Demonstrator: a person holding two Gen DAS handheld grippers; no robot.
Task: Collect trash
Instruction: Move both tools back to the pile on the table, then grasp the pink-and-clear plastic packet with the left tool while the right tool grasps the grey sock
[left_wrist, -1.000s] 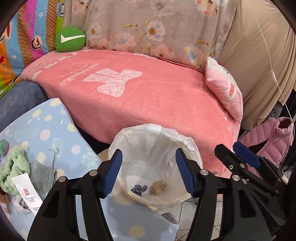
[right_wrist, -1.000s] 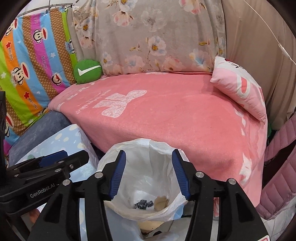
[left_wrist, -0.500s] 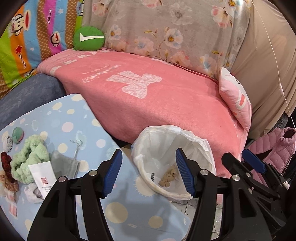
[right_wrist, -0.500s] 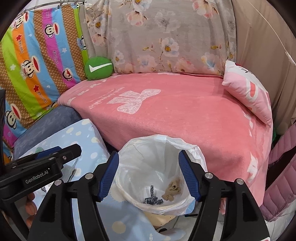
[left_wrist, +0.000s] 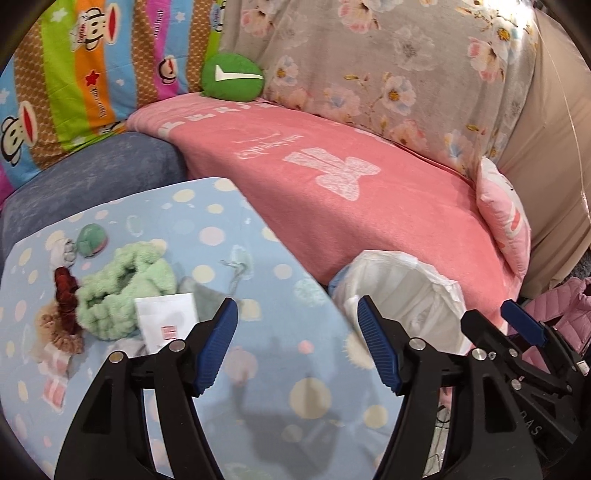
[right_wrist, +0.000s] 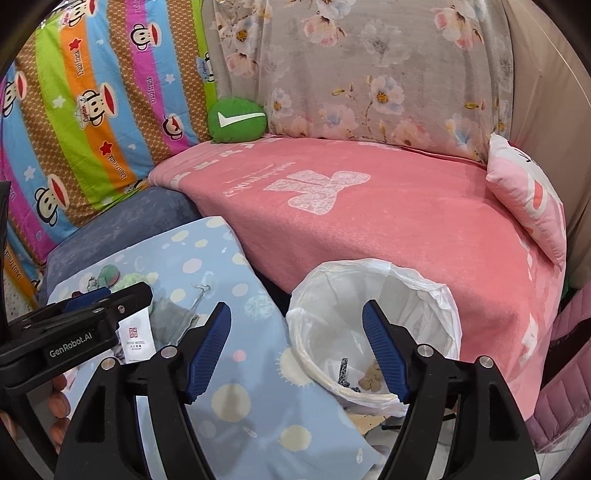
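Note:
A bin lined with a white bag (right_wrist: 417, 295) stands between the blue dotted table (right_wrist: 236, 402) and the pink sofa; brown and dark scraps (right_wrist: 369, 378) lie in its bottom. It also shows in the left wrist view (left_wrist: 406, 280). A white paper packet (left_wrist: 166, 317) lies on the table (left_wrist: 280, 369) beside a green fluffy scrunchie (left_wrist: 122, 288); the packet shows too in the right wrist view (right_wrist: 135, 338). My left gripper (left_wrist: 297, 347) is open and empty over the table. My right gripper (right_wrist: 297, 350) is open and empty at the bin's near rim.
More small things lie at the table's left: a dark red scrunchie (left_wrist: 66, 291), a brown one (left_wrist: 62, 336), a grey cloth (left_wrist: 207, 295), a green round piece (left_wrist: 92, 240). The pink blanket (left_wrist: 351, 206), cushions and a pink jacket (left_wrist: 569, 314) lie behind and right.
Both grippers have swung left, from over the bin toward the table. The left one now looks at the packet and scrunchies; the bin has slid to the right in both views.

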